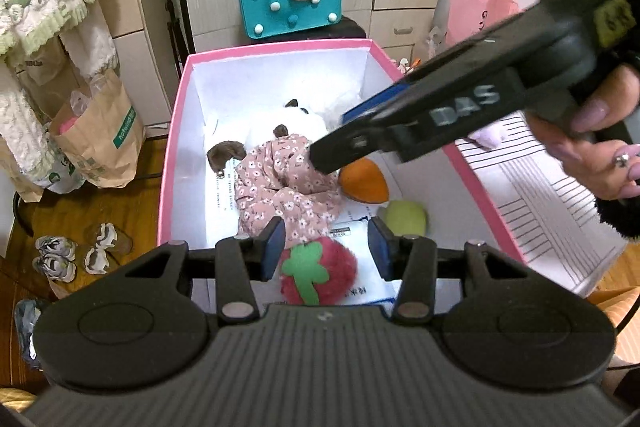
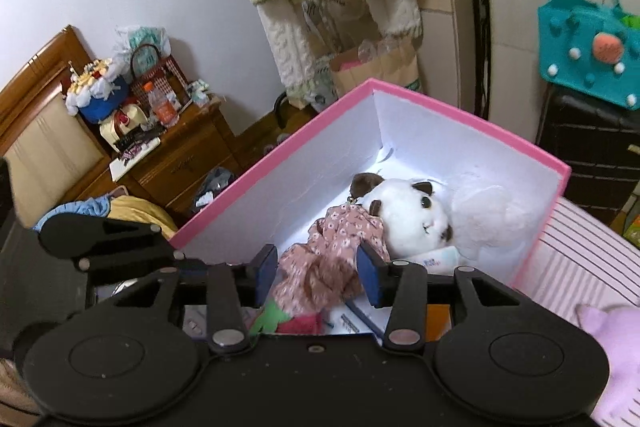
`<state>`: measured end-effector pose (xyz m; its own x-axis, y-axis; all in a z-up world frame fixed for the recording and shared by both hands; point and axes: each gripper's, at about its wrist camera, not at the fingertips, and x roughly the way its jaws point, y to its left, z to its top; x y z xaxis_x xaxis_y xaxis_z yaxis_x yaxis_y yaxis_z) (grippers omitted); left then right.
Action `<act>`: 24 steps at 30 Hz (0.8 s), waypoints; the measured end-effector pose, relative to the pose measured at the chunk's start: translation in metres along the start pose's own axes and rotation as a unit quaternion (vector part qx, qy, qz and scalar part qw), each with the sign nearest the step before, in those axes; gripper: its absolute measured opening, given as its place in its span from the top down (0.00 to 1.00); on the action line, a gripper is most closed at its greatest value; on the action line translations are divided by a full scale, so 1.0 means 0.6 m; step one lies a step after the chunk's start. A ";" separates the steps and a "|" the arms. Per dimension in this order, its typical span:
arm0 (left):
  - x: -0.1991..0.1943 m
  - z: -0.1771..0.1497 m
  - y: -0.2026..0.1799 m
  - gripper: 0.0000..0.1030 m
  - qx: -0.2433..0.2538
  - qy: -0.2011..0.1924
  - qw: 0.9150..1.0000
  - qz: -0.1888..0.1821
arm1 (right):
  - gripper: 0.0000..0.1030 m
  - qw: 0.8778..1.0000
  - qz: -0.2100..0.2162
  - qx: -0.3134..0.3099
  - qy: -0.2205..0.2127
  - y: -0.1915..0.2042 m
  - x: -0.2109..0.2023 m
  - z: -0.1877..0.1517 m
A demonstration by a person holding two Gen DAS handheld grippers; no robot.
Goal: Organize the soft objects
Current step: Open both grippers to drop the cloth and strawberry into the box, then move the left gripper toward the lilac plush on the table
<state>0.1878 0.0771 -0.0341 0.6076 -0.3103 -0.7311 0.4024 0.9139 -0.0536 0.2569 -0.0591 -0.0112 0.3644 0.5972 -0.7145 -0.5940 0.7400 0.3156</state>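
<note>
I see the open cardboard box with pink outside and white inside in the middle of the left wrist view. On its white bottom lie a white plush animal with brown ears in a pink flowered dress, an orange plush piece, a green plush ball, a red fluffy strawberry with green felt leaf and printed white papers. The box stands on a striped white sheet at the right. On the wooden floor at the lower left I see small shoes and a brown paper bag.
</note>
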 end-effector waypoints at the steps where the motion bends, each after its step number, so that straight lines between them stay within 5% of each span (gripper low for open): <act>1: -0.009 -0.002 0.000 0.56 0.001 -0.001 1.000 -0.002 | 0.52 1.000 -0.002 -0.002 -0.006 0.003 -0.013 -0.005; 24: -0.152 -0.022 -0.095 0.49 0.063 -0.024 0.998 0.005 | 0.52 0.993 -0.068 -0.067 -0.070 0.095 -0.243 -0.140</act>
<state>0.1003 0.0567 0.0269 0.6427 -0.3168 -0.6976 0.4773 0.8778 0.0411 0.1096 -0.1300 0.0588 0.5388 0.5384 -0.6479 -0.6186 0.7749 0.1296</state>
